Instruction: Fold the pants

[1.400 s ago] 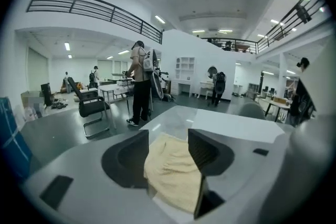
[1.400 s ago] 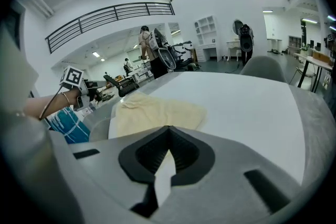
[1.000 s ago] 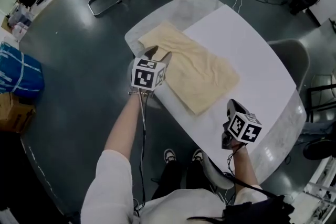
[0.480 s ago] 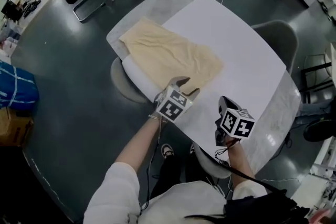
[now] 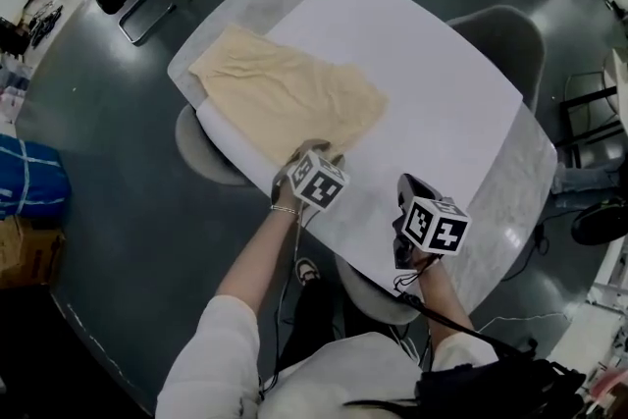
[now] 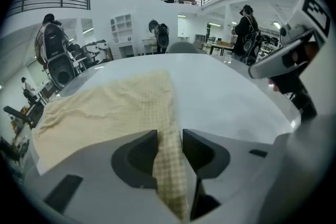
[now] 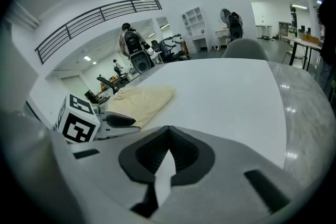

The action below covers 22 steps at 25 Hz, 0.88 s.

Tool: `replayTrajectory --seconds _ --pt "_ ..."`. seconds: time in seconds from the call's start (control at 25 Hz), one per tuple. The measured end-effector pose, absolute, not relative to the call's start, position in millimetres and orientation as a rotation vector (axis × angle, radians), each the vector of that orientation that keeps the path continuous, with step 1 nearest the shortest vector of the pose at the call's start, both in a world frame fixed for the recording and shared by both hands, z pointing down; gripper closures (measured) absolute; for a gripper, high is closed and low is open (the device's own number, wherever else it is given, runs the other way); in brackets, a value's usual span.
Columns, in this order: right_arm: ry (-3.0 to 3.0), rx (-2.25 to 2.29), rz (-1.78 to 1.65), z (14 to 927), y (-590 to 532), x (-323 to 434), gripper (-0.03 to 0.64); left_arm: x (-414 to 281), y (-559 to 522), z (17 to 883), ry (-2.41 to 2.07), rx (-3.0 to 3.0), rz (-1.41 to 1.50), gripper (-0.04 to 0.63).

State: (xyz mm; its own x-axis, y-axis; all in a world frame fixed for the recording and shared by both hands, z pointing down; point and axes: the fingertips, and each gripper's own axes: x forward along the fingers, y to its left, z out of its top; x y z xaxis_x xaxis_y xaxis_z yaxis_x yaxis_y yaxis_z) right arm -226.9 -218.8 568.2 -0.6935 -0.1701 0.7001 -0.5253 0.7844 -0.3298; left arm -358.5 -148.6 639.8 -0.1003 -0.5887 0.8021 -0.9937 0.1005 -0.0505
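In the head view, the pants (image 5: 285,98) lie flat on the white desk (image 5: 422,83). Their long axis runs from the end nearest the person up and to the left, along the desk's left edge. The left gripper (image 5: 310,155) sits right at that near end, while the right gripper (image 5: 405,191) hangs over bare desk to the right of the pants, well apart from the cloth. In the left gripper view, a raised ridge of the checked cloth runs straight between the fingers (image 6: 139,157), which are closing round it (not yet a firm pinch, I judge). The rest of the pants stretches ahead and to the left. In the right gripper view, that gripper's fingers are pressed together on nothing, and the pants lie ahead and left, beyond the left gripper. So the left is the nearer hand, and the fold likely carries this near end along the long axis toward the far one.
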Motion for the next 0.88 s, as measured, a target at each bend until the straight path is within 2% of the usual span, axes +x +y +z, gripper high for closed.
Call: replayTrajectory --seconds 0.12,0.2,0.36,0.52,0.88 --pt "-2.294 0.494 0.693 571 -224 -225 0.624 -356 -146 646 -1.749 1.537 0.904 0.486" --pt "-2.296 0.481 0.693 570 -227 -227 0.624 -356 -148 646 -1.734 1.538 0.929 0.494" --pt "-2.308 0.444 0.676 566 -229 -234 0.624 -363 -147 643 -1.680 1.554 0.875 0.552" --pt "-2.311 0.419 0.651 564 -231 -241 0.624 -371 -146 629 -1.632 1.588 0.751 0.558" --pt "-2.321 0.348 0.566 555 -208 -277 0.624 -423 -123 585 -1.696 1.597 0.699 0.561"
